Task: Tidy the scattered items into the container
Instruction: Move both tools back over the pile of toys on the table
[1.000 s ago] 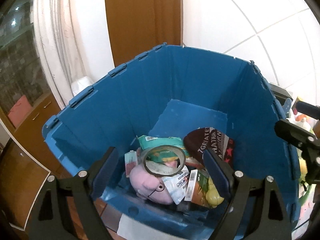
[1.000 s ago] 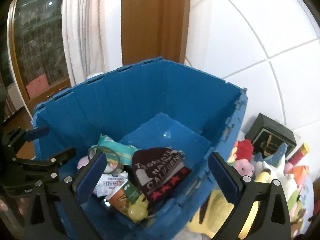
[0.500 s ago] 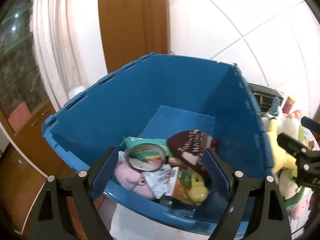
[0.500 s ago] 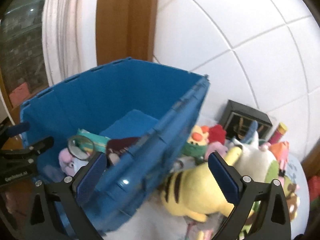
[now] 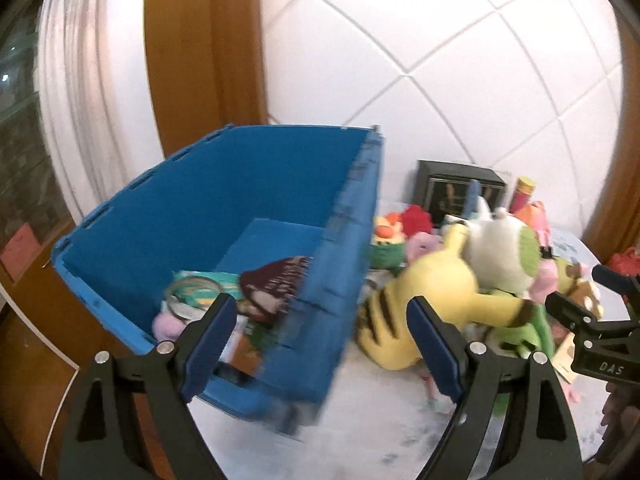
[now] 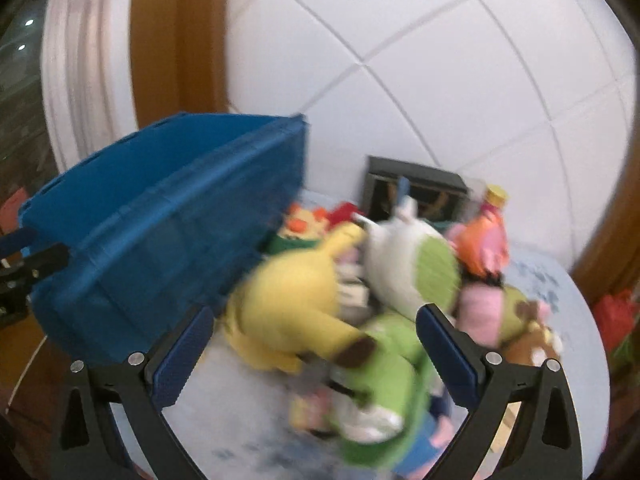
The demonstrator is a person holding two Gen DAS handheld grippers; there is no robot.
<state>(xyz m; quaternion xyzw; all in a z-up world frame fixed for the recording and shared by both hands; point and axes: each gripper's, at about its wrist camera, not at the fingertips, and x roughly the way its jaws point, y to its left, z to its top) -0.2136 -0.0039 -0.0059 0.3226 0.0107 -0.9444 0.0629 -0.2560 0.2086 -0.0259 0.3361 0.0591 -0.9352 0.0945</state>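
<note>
Blue container is sitting at the counter's left edge, part-filled; a yellow striped plush is lying just beside its right wall, heading the loose toy pile. Left tool and right tool are both gaping wide, empty. The right tool is best lowering over the plush's body, closing mid-torso, then lifting clear of the container's rim.

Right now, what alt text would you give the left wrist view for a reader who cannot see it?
The open, empty left gripper looks down over the near corner of a blue crate already holding small items. To the crate's right a heap of soft toys lies outside it, a yellow striped plush nearest, before a white tiled wall. The picture is slightly motion-blurred.
</note>
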